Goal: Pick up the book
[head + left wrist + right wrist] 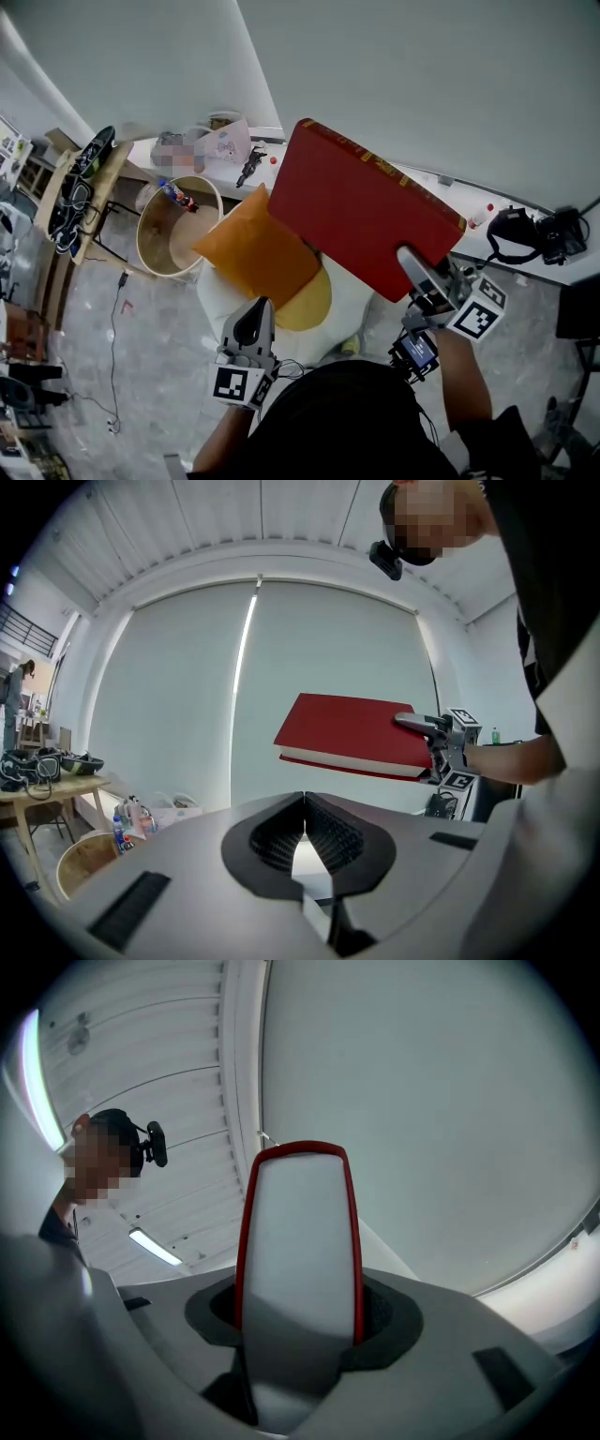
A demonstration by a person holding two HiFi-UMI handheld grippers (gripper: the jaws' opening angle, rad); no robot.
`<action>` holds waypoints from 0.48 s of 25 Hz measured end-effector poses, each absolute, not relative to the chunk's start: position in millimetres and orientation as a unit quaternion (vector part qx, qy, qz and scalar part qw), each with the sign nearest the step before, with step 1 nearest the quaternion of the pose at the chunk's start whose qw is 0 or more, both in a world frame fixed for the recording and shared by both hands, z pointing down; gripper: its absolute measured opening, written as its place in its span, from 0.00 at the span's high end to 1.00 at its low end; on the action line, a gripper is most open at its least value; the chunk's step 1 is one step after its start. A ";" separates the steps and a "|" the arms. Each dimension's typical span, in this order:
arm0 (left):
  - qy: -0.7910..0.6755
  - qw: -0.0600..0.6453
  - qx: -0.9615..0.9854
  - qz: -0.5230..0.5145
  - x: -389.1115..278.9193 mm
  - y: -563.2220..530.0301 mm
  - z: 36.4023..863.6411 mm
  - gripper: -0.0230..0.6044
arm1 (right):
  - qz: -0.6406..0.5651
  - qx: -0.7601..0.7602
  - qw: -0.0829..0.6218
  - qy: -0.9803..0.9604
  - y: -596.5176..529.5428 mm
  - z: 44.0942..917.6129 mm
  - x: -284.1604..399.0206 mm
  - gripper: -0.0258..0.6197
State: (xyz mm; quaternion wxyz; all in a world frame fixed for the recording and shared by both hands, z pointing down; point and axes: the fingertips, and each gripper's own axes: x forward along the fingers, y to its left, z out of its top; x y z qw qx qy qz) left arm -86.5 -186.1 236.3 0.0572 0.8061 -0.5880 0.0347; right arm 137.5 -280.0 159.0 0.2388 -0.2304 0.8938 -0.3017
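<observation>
**Clamped by one edge, held aloft**

Held the red book (366, 211) up in the air, in front of the orange cushion (251, 251), with the right gripper (424, 274) closed on its near edge, page block wedged between the jaws. Carried the left gripper (251, 330) pinched together on nothing, lower and well apart. Called for a firm squeeze and a slow wrist, judging by the long unsupported far end; risked droop or slip otherwise.
</observation>
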 end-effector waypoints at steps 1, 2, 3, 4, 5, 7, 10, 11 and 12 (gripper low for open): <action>-0.586 0.055 0.808 0.031 -86.5 -184.5 233.0 0.94 | -0.297 -0.229 0.244 0.894 -274.8 155.0 136.7 0.58; -0.583 0.054 0.810 0.027 -86.3 -182.1 230.0 0.94 | -0.294 -0.228 0.249 0.894 -268.9 151.7 134.9 0.58; -0.580 0.052 0.813 0.024 -86.3 -178.5 227.1 0.94 | -0.291 -0.227 0.255 0.894 -262.0 149.4 132.1 0.58; -0.577 0.050 0.815 0.020 -86.8 -174.0 224.6 0.94 | -0.289 -0.227 0.260 0.893 -254.3 148.1 128.5 0.58; -0.574 0.048 0.817 0.016 -88.1 -168.8 222.6 0.94 | -0.287 -0.226 0.264 0.893 -246.1 147.2 124.6 0.58; -0.573 0.044 0.819 0.011 -93.0 -156.4 220.7 0.94 | -0.283 -0.222 0.270 0.893 -229.9 145.5 115.6 0.58; -0.568 0.038 0.822 -0.001 -101.4 -129.9 213.3 0.94 | -0.284 -0.224 0.270 0.892 -200.7 143.8 98.5 0.58; -0.566 0.037 0.823 -0.007 -104.2 -118.8 209.3 0.94 | -0.282 -0.226 0.268 0.893 -188.7 143.4 93.1 0.58; -0.565 0.034 0.825 -0.011 -107.8 -107.6 206.2 0.94 | -0.281 -0.228 0.268 0.893 -176.7 142.6 88.5 0.58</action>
